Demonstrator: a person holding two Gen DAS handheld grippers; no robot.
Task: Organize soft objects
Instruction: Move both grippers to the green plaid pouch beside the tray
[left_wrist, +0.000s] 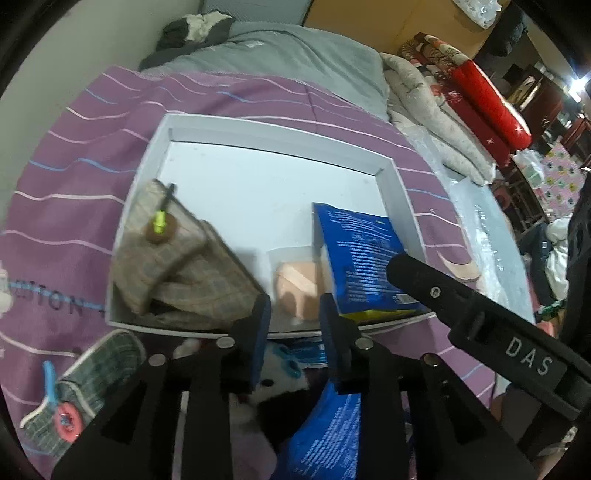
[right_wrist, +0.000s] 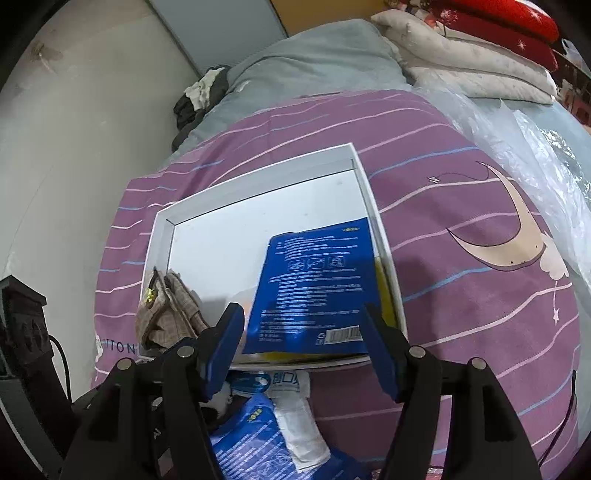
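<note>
In the white tray (right_wrist: 364, 173) on the purple striped bedspread (right_wrist: 461, 295), the blue packet (right_wrist: 314, 284) lay against the right wall and the beige checked cloth (left_wrist: 173, 269) at the near left, with the right gripper (right_wrist: 303, 350) wide open above the packet, holding nothing. The left gripper (left_wrist: 295, 336) stood partly open and empty at the tray's near edge. Only the left view showed a pale pink item (left_wrist: 299, 291), blurred, and the green checked pouch (left_wrist: 88, 391) outside; both grippers hid more packets beneath.

left gripper (left_wrist: 295, 314) angled down, jaws slightly parted, right gripper (right_wrist: 304, 332) jaws wide, both empty
</note>
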